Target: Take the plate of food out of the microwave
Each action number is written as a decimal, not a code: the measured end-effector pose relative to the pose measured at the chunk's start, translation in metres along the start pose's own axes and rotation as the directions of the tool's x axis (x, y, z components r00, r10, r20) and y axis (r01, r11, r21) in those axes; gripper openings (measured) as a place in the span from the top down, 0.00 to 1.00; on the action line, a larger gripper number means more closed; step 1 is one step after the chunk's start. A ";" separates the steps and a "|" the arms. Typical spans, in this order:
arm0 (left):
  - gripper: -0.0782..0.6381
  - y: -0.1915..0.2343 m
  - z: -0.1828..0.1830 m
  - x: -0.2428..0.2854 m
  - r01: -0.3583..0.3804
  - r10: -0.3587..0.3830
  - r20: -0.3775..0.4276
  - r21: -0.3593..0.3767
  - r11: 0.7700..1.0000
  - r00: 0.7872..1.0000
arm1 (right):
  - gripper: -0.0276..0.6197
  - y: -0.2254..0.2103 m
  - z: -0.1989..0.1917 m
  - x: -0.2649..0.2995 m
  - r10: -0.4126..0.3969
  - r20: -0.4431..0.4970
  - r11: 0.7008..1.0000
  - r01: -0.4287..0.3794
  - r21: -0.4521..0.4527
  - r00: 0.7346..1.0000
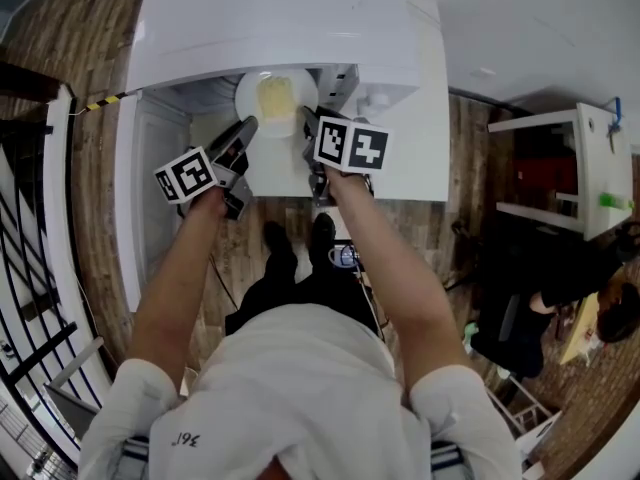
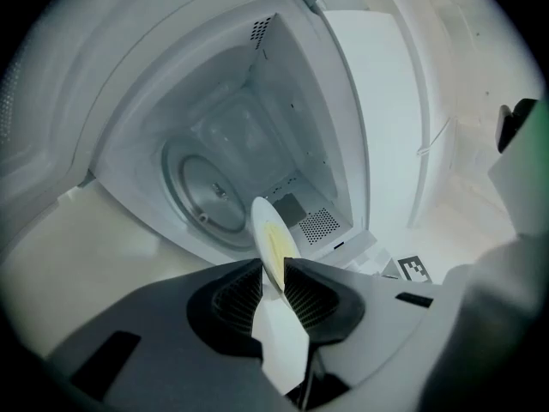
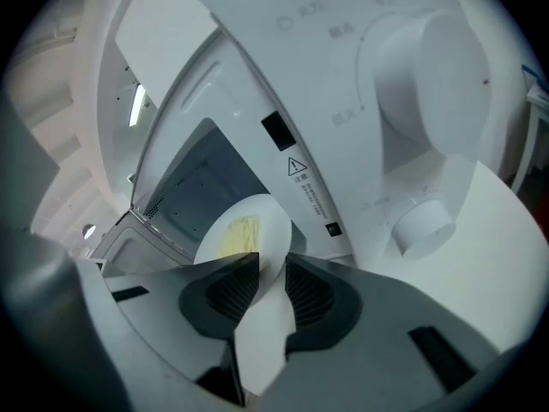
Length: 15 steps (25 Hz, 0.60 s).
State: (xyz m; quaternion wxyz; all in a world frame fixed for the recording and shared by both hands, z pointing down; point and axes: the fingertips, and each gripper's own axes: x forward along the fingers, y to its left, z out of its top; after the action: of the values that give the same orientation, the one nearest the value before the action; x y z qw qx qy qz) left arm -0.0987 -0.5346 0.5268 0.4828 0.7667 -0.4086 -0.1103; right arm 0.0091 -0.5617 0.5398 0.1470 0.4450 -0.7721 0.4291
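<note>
A white plate (image 1: 275, 96) of yellow food hangs level at the mouth of the open white microwave (image 1: 300, 28), held from both sides. My left gripper (image 1: 247, 124) is shut on the plate's left rim, my right gripper (image 1: 310, 118) on its right rim. In the left gripper view the plate (image 2: 273, 239) shows edge-on between the ribbed pads of the left gripper (image 2: 273, 286), with the bare glass turntable (image 2: 210, 191) behind it in the cavity. In the right gripper view the plate (image 3: 244, 230) is pinched by the right gripper (image 3: 273, 286).
The microwave door (image 1: 155, 198) stands swung open at the left. Its control panel with two round knobs (image 3: 425, 221) lies just right of the plate. A white shelf unit (image 1: 560, 168) stands far right and a dark railing (image 1: 30, 268) far left.
</note>
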 end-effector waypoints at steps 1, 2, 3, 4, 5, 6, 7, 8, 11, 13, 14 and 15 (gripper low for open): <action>0.78 -0.004 -0.001 -0.003 0.002 -0.002 0.001 0.000 1.000 1.000 | 0.80 0.001 -0.001 -0.004 0.004 0.002 1.000 -0.004 0.000 1.000; 0.78 -0.009 -0.002 -0.005 0.005 -0.005 0.002 -0.001 1.000 1.000 | 0.80 0.003 -0.002 -0.008 0.009 0.003 1.000 -0.009 0.001 1.000; 0.78 -0.013 -0.003 -0.008 0.007 -0.007 0.003 -0.003 1.000 1.000 | 0.80 0.004 -0.003 -0.013 0.014 0.005 1.000 -0.014 0.004 1.000; 0.78 -0.018 -0.004 -0.011 0.010 -0.010 0.004 -0.003 1.000 1.000 | 0.80 0.006 -0.004 -0.018 0.019 0.007 1.000 -0.019 0.007 1.000; 0.78 -0.023 -0.005 -0.014 0.013 -0.013 0.003 -0.003 1.000 1.000 | 0.80 0.007 -0.005 -0.023 0.023 0.009 1.000 -0.023 0.011 1.000; 0.78 -0.028 -0.007 -0.017 0.016 -0.016 0.003 -0.003 1.000 1.000 | 0.80 0.009 -0.006 -0.029 0.025 0.011 1.000 -0.025 0.013 1.000; 0.78 -0.033 -0.009 -0.020 0.019 -0.019 0.001 -0.002 1.000 1.000 | 0.80 0.011 -0.007 -0.034 0.027 0.013 1.000 -0.027 0.013 1.000; 0.78 -0.038 -0.010 -0.023 0.022 -0.022 -0.001 -0.001 1.000 1.000 | 0.80 0.013 -0.009 -0.041 0.028 0.015 1.000 -0.028 0.013 1.000; 0.78 -0.052 -0.018 -0.032 0.035 -0.035 -0.010 -0.003 0.999 0.999 | 0.80 0.018 -0.013 -0.059 0.030 0.022 0.999 -0.031 0.019 0.999; 0.78 -0.062 -0.024 -0.037 0.046 -0.046 -0.018 -0.007 0.999 0.999 | 0.80 0.019 -0.015 -0.072 0.030 0.030 0.999 -0.031 0.025 0.999; 0.78 -0.067 -0.027 -0.038 0.052 -0.052 -0.021 -0.010 0.999 0.998 | 0.80 0.019 -0.016 -0.078 0.029 0.034 0.999 -0.030 0.026 0.999; 0.78 -0.071 -0.030 -0.040 0.058 -0.058 -0.023 -0.014 0.998 0.998 | 0.80 0.020 -0.017 -0.085 0.028 0.037 0.999 -0.029 0.025 0.999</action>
State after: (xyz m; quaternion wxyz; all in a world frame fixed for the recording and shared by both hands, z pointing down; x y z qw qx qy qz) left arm -0.0709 -0.4713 0.4739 0.4890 0.7763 -0.3799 -0.1179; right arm 0.0374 -0.4961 0.4873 0.1210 0.4435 -0.7754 0.4329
